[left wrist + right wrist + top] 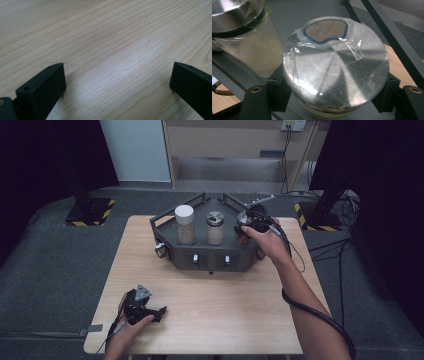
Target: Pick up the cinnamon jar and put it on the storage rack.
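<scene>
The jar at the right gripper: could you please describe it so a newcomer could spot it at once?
On the wooden table stands a dark rack holding three jars in a row. Take the rightmost jar, with the right gripper around it. Unlike the white-capped jar, it has a metal lid under clear tape.

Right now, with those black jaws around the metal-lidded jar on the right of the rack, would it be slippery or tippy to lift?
Probably a bit slippery: the jar has a smooth metal lid with glossy tape over it, and the right gripper seems to squeeze just under that. Likely rigid and breakable, since its neighbour looks like clear glass. It looks tall and narrow, so apt to tip.
</scene>
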Demonstrator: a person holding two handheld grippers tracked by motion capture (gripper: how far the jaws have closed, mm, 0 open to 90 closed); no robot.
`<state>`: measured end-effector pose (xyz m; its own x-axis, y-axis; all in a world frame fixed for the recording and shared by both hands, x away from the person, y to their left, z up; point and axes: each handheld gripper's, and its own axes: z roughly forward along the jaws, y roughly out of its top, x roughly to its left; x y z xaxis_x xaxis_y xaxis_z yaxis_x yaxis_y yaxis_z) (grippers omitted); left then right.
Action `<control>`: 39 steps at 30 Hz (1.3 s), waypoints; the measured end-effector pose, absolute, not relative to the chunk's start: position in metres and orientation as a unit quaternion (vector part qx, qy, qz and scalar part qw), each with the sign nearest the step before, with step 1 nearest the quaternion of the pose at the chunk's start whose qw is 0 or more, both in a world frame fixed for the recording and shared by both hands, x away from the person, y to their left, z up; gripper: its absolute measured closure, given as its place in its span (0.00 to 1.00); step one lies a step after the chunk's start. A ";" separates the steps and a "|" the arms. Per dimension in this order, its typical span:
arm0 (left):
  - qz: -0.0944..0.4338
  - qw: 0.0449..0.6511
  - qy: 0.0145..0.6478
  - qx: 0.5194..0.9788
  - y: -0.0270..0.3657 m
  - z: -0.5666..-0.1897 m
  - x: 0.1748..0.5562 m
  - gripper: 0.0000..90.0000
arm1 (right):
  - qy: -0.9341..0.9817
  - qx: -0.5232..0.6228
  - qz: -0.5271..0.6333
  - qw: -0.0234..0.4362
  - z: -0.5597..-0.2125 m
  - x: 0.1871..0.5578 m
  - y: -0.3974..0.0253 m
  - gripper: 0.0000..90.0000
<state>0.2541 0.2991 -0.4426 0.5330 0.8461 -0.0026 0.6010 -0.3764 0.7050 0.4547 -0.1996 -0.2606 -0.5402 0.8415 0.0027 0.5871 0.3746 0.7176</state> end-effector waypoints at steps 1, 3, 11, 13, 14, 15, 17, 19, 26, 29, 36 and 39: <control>0.183 0.334 0.447 0.809 0.299 -0.443 0.254 0.00 | 0.806 0.444 0.345 0.185 -0.260 0.454 -0.201 0.29; 0.183 0.335 0.446 0.810 0.300 -0.443 0.254 0.00 | 0.804 0.443 0.353 0.179 -0.260 0.455 -0.204 0.25; 0.182 0.335 0.444 0.811 0.300 -0.443 0.255 0.00 | 0.803 0.432 0.361 0.194 -0.255 0.444 -0.209 0.13; 0.182 0.335 0.444 0.811 0.300 -0.443 0.255 0.00 | 0.802 0.430 0.364 0.199 -0.253 0.440 -0.210 0.13; 0.182 0.335 0.444 0.811 0.300 -0.443 0.255 0.00 | 0.802 0.428 0.366 0.199 -0.252 0.438 -0.211 0.12; 0.182 0.335 0.444 0.811 0.300 -0.443 0.255 0.00 | 0.802 0.427 0.367 0.200 -0.251 0.437 -0.212 0.12; 0.182 0.336 0.444 0.810 0.300 -0.443 0.254 0.00 | 0.803 0.422 0.369 0.203 -0.249 0.432 -0.213 0.11; 0.182 0.336 0.445 0.810 0.300 -0.443 0.254 0.00 | 0.803 0.419 0.369 0.207 -0.246 0.427 -0.213 0.11; 0.182 0.336 0.444 0.811 0.300 -0.443 0.254 0.00 | 0.800 0.418 0.369 0.223 -0.238 0.413 -0.217 0.08; 0.182 0.335 0.444 0.811 0.300 -0.443 0.254 0.00 | 0.799 0.419 0.369 0.225 -0.236 0.408 -0.221 0.07; 0.182 0.335 0.444 0.811 0.300 -0.443 0.254 0.00 | 0.797 0.419 0.372 0.223 -0.235 0.398 -0.229 0.04; 0.182 0.335 0.444 0.811 0.300 -0.443 0.254 0.00 | 0.797 0.420 0.374 0.223 -0.236 0.393 -0.233 0.03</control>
<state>0.2545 0.3002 -0.4426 0.5389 0.8424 -0.0020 0.5982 -0.3811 0.7049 0.3931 -0.2329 -0.2355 -0.5481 0.8353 -0.0425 0.5015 0.3688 0.7826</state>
